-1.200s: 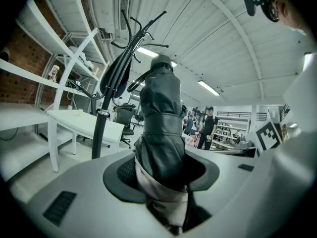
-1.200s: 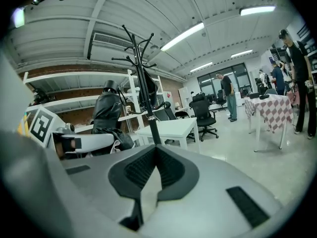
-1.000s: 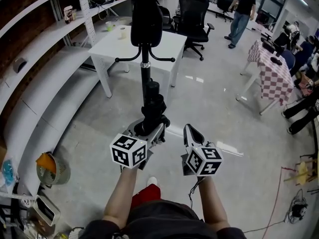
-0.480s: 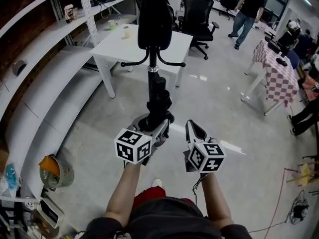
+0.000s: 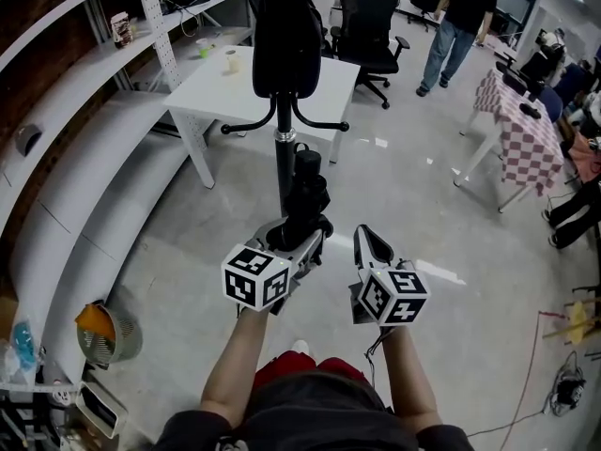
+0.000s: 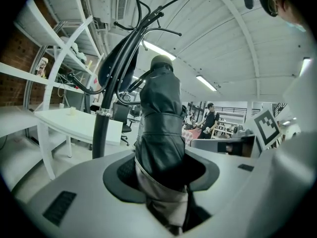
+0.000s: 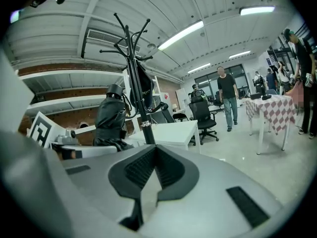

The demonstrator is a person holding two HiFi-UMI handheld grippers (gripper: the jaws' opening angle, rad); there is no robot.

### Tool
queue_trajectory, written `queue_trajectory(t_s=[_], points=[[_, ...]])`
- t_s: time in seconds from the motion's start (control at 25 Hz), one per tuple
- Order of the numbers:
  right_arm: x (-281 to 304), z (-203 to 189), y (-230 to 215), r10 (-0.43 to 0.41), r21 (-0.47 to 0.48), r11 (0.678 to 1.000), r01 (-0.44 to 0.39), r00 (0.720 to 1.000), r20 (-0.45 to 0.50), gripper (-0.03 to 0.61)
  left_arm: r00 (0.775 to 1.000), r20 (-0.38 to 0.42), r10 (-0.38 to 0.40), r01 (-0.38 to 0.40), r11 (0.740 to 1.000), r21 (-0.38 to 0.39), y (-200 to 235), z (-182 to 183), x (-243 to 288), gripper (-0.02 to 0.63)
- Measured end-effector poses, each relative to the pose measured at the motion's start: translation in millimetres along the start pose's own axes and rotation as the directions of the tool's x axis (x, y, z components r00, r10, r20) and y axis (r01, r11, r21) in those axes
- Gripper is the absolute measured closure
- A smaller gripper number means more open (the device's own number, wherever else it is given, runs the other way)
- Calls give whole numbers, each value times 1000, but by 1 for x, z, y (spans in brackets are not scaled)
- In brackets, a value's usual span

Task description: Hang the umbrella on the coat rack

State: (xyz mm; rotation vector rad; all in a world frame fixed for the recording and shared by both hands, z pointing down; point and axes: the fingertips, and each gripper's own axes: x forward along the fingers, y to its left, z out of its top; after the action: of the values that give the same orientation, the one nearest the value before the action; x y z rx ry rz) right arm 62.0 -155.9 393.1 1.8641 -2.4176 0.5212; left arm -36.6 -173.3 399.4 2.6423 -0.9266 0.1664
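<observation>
A folded black umbrella (image 5: pixel 305 195) stands upright between the jaws of my left gripper (image 5: pixel 299 241), which is shut on its lower end. In the left gripper view the umbrella (image 6: pixel 161 128) fills the middle, with the pads pressed to both its sides. The black coat rack (image 5: pixel 282 139) rises just beyond it, curved hooks at mid height and a black bag (image 5: pixel 285 36) hung higher up. Its pole (image 6: pixel 105 118) shows left of the umbrella. My right gripper (image 5: pixel 368 244) hovers beside the left one, shut and empty; its view shows the rack (image 7: pixel 141 103) ahead and the umbrella (image 7: pixel 111 120) at left.
A white table (image 5: pixel 235 87) stands right behind the rack, with black office chairs (image 5: pixel 366 26) past it. A person (image 5: pixel 455 12) stands at the back. A checkered table (image 5: pixel 526 130) is at right, white shelving (image 5: pixel 84 111) along the left wall, and a small orange fan (image 5: pixel 103 332) on the floor.
Both grippers have moved forward together toward the coat rack, the umbrella still held in the left one. The rack now looks nearer.
</observation>
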Motion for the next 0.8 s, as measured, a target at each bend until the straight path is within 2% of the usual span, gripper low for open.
queue_trajectory(t_s=[0.28,0.8], points=[[4,-1,-8,-34,18,999,34,999,-5,561,999,-30,-40,40,999,-1,0,-3,14,420],[-12,8,-52,-106,52,993,104,994,32,561,988,-83,-128,131,991,26,-36,-9,56,420]])
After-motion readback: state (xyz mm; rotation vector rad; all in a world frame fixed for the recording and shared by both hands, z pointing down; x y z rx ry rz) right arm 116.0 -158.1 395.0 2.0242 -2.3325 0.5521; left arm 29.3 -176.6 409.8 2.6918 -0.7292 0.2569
